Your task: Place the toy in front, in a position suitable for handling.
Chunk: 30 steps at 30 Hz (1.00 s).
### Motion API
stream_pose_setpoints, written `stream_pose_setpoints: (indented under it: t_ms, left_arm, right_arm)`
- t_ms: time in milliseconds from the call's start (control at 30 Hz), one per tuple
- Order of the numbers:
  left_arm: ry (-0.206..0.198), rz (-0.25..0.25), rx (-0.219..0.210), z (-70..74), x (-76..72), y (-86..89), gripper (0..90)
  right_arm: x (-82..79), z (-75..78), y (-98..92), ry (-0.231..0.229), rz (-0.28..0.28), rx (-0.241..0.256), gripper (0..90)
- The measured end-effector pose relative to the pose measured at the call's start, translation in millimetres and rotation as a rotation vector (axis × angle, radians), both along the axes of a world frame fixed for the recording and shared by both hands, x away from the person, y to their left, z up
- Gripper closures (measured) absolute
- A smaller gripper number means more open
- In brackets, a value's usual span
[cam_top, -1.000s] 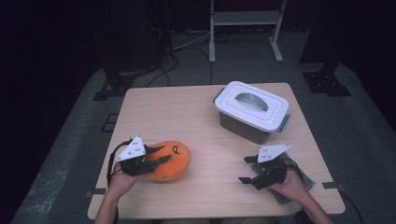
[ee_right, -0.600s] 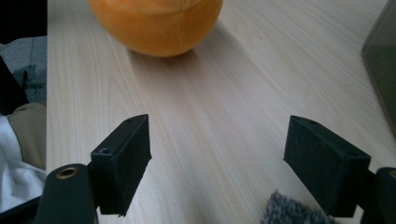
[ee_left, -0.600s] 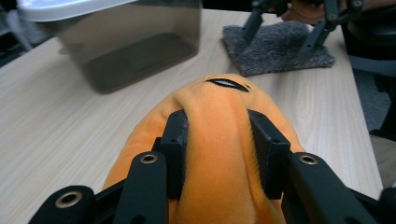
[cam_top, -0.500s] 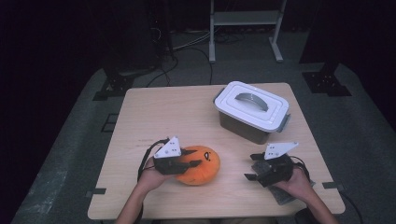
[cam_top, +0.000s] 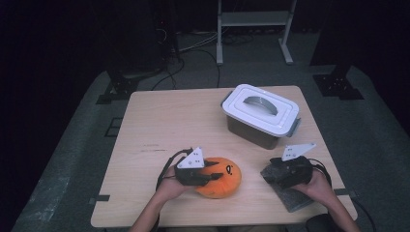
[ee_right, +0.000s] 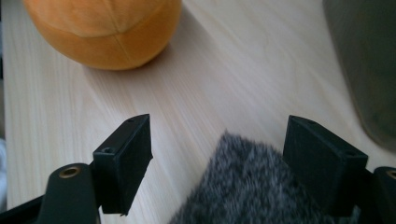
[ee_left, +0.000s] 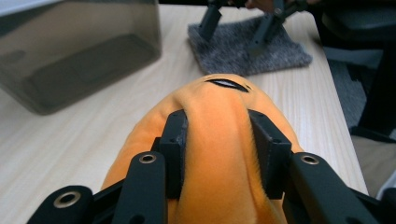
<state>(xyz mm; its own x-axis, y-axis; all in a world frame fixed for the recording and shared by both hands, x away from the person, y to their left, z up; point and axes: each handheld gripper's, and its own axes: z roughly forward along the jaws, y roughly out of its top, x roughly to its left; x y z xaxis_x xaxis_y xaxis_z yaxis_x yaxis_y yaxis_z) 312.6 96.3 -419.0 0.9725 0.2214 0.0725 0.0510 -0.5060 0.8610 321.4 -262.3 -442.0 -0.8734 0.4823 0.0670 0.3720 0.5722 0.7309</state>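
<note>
An orange plush toy (cam_top: 223,178) with a black eye mark lies on the wooden table (cam_top: 183,121) near the front edge. My left gripper (cam_top: 212,176) is shut on it; in the left gripper view the jaws pinch a fold of the orange plush toy (ee_left: 217,140) at my left gripper (ee_left: 217,144). My right gripper (cam_top: 270,176) stands open over a grey felt pad (cam_top: 295,198) at the front right. The right gripper view has the grey felt pad (ee_right: 261,191) lying under my right gripper (ee_right: 229,163), with the orange plush toy (ee_right: 107,23) farther off.
A grey bin with a white handled lid (cam_top: 261,108) stands at the back right of the table; its wall (ee_left: 79,51) is close ahead in the left gripper view. Dark floor, cables and stand legs lie beyond the table.
My left gripper has carried the orange plush toy from the table's left toward the middle front. The right gripper has barely shifted over the pad.
</note>
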Motion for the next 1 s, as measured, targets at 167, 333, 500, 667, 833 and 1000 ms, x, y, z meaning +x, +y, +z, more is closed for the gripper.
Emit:
stream_pose_setpoints:
  t_ms: [167, 333, 500, 667, 833, 1000]
  left_arm:
    - [0.008, -0.01, -0.011, -1.9, -2.5, -0.7, 56.7]
    - [0.011, -0.008, -0.012, -2.8, -5.5, 0.3, 49.6]
    - [0.014, 0.0, -0.014, -3.1, -5.1, 2.7, 46.2]
    - [0.029, 0.001, -0.024, -2.2, -4.4, 5.8, 38.7]
    - [0.018, 0.004, -0.033, 2.8, -4.4, 9.3, 34.5]
    - [0.027, 0.009, -0.033, 11.0, -5.5, 18.0, 27.9]
  right_arm:
    - [4.1, -5.9, -7.0, 0.024, -0.015, -0.029, 26.8]
    - [4.3, -10.6, -4.3, 0.005, -0.028, -0.122, 33.1]
    - [4.4, -15.5, 0.2, 0.013, -0.024, -0.182, 38.3]
    - [6.9, -22.1, 1.4, 0.057, -0.035, -0.184, 36.5]
    - [6.4, -23.1, 0.0, 0.055, -0.037, -0.171, 38.3]
    - [5.2, -24.4, -1.1, 0.04, -0.048, -0.163, 40.7]
